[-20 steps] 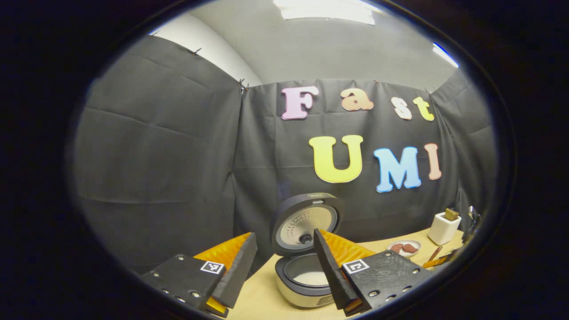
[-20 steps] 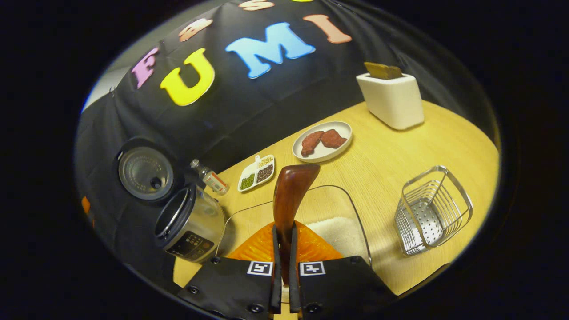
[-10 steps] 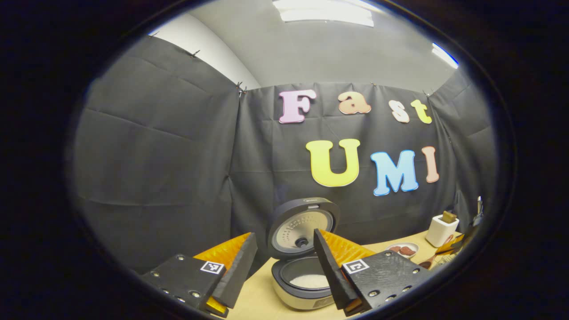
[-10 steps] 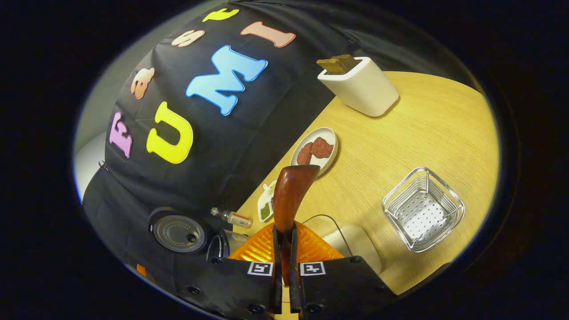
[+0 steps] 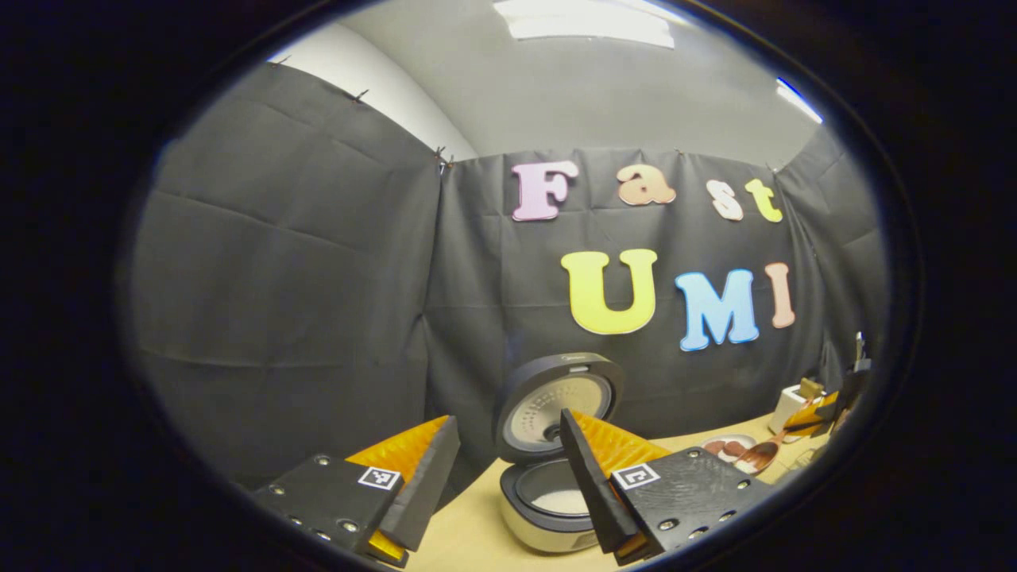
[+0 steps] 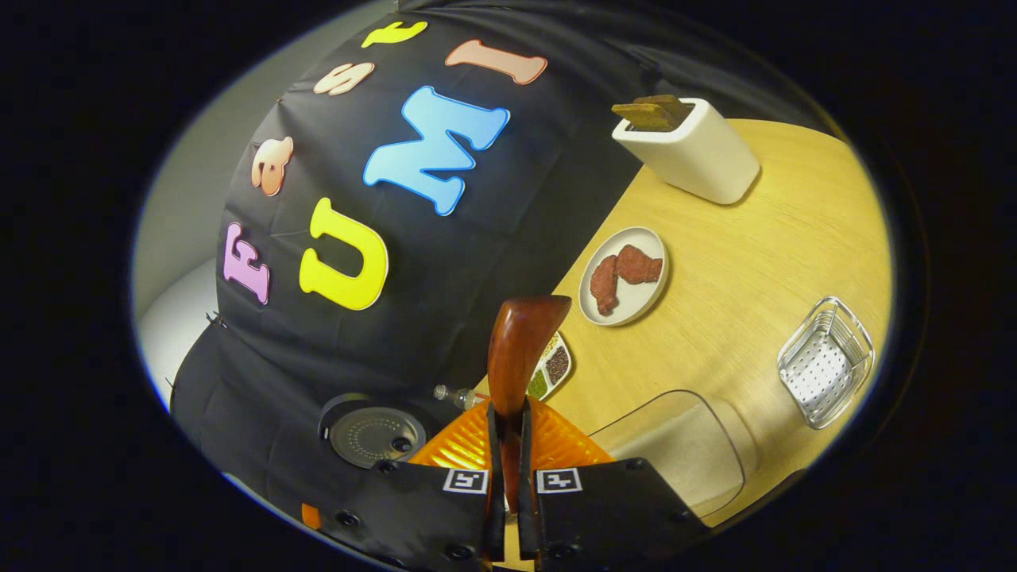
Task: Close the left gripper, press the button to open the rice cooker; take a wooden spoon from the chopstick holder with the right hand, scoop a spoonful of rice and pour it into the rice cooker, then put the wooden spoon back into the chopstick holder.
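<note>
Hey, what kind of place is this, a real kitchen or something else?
Likely a staged kitchen booth, not a home: black cloth wall, wooden table holding an open rice cooker, toaster and plate of meat.

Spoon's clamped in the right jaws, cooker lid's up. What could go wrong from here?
1. The right gripper holds the wooden spoon by its thin handle alone; it may twist and spill the scoop.
2. The spoon is off beside the plate, so rice could drop on the table before reaching the rice cooker.
3. The open left gripper sits right before the pot and could block the pour.
</note>
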The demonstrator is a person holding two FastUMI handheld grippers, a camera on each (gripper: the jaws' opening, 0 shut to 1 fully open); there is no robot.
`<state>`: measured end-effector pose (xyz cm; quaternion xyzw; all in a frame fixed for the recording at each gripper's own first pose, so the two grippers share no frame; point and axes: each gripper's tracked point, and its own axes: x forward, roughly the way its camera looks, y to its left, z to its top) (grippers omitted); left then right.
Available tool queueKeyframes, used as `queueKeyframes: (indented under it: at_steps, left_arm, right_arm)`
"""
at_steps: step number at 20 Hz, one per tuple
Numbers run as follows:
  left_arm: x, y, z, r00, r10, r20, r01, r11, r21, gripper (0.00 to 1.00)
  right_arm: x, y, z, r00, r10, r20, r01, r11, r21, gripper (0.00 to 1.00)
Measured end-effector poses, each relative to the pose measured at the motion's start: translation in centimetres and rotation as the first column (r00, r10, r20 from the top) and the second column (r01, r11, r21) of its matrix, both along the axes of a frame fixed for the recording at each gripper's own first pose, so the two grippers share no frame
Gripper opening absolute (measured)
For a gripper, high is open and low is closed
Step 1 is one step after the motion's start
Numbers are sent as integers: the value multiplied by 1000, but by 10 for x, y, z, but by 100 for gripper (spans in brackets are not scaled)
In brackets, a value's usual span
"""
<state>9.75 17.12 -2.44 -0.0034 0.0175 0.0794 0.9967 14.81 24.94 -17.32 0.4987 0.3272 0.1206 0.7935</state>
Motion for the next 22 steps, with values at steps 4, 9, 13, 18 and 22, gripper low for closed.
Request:
queueKeyframes:
  at_steps: [4, 9, 13, 18, 22]
  left_arm:
    - [1, 18, -4, 1000, 24, -5, -24, 1000, 12, 80]
    - [5, 39, -16, 999, 50, -22, -49, 999, 10, 80]
    - [3, 60, -30, 996, 81, -36, -81, 997, 13, 81]
    - [-1, 80, -44, 992, 115, -59, -115, 993, -9, 81]
    - [-9, 94, -53, 987, 139, -77, -140, 990, -9, 80]
  right_arm:
    - [13, 37, 19, 999, 30, 29, -31, 999, 36, 8]
    - [26, 98, 38, 992, 95, 88, -98, 995, 36, 8]
    - [30, 146, 45, 981, 154, 121, -158, 987, 21, 8]
    - [33, 203, 44, 958, 231, 171, -225, 973, -54, 8]
    - [25, 245, 39, 927, 308, 215, -284, 949, -136, 8]
